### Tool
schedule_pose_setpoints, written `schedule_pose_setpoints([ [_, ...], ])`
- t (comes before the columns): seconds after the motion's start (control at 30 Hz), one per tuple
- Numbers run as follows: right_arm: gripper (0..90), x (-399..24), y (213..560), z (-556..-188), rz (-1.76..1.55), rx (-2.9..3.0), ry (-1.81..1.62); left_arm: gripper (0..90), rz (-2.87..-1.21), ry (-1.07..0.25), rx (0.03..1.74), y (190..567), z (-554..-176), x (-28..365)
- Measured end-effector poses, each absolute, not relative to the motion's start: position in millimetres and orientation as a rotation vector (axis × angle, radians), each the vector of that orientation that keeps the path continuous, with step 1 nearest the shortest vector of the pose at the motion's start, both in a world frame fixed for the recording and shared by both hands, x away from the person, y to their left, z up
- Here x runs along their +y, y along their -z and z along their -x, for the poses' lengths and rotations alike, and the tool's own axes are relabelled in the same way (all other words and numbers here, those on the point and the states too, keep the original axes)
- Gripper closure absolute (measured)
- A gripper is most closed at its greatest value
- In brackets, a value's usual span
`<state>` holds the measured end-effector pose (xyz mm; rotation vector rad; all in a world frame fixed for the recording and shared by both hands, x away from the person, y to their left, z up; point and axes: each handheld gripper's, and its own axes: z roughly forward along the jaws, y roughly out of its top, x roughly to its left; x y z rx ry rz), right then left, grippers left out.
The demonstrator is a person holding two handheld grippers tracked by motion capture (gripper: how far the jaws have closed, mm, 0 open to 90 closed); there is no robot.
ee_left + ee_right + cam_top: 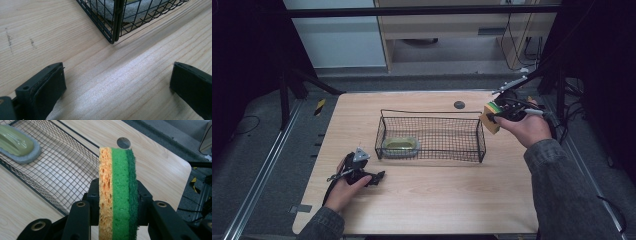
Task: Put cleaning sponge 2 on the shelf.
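Clamping sponge (118, 195), right hand-held gripper (117, 205), layers edge-on

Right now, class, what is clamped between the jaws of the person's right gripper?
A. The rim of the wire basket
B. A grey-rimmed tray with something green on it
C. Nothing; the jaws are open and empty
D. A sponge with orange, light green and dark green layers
D: in the right gripper view the layered sponge stands edge-up, pressed between the two black jaws of the right gripper.

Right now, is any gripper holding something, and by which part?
The right gripper holds a sponge, clamped across its flat faces. The left gripper holds nothing.
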<state>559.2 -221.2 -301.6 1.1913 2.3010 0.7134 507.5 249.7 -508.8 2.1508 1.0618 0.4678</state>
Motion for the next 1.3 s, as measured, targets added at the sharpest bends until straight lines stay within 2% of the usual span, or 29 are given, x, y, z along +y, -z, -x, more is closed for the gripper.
schedule_pose_setpoints([
  [0.43, 65.6, -198, 305, -575, -1.142, 2.295, -0.703, 0.0, -2.151, -0.468, 1.062, 509, -508, 250],
  [1.3, 65.7, -182, 343, -598, -1.157, 2.382, -0.677, 0.0, -2.151, -0.467, 1.064, 509, -509, 250],
])
